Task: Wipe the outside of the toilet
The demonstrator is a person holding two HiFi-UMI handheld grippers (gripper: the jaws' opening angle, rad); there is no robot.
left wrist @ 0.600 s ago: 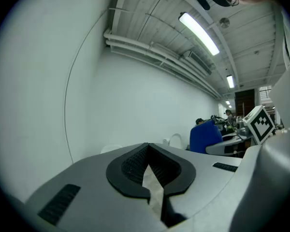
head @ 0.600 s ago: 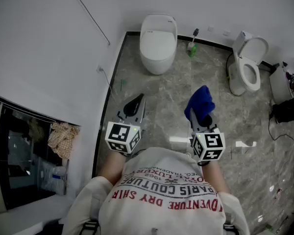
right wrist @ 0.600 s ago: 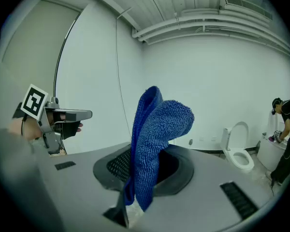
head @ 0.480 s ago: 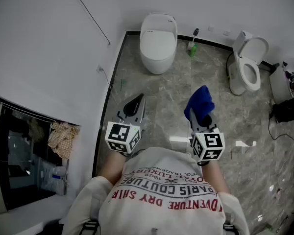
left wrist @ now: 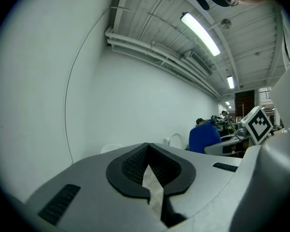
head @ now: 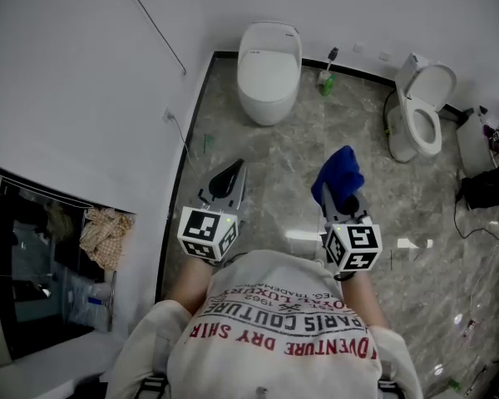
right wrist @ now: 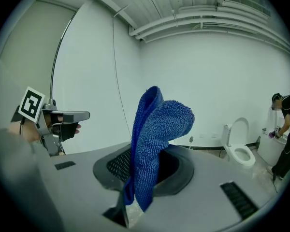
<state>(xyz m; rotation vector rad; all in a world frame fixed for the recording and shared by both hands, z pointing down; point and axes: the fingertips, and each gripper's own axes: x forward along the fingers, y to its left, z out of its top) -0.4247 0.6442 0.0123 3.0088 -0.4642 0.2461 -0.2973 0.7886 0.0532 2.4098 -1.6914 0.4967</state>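
Two white toilets stand by the far wall: one with its lid down point(head: 269, 71) straight ahead, one with the lid raised point(head: 422, 106) point(right wrist: 240, 149) at the right. My right gripper point(head: 336, 191) point(right wrist: 144, 175) is shut on a blue cloth point(head: 339, 175) point(right wrist: 154, 139), held above the floor well short of both toilets. My left gripper point(head: 227, 179) point(left wrist: 149, 170) is shut with nothing between its jaws, level with the right one and near the left wall.
A green bottle point(head: 326, 82) stands between the toilets by the wall. A cable point(head: 183, 138) runs along the left wall. Dark bags point(head: 489, 188) lie at the far right, where a person point(right wrist: 285, 129) stands. Grey marble floor point(head: 291, 156) stretches ahead.
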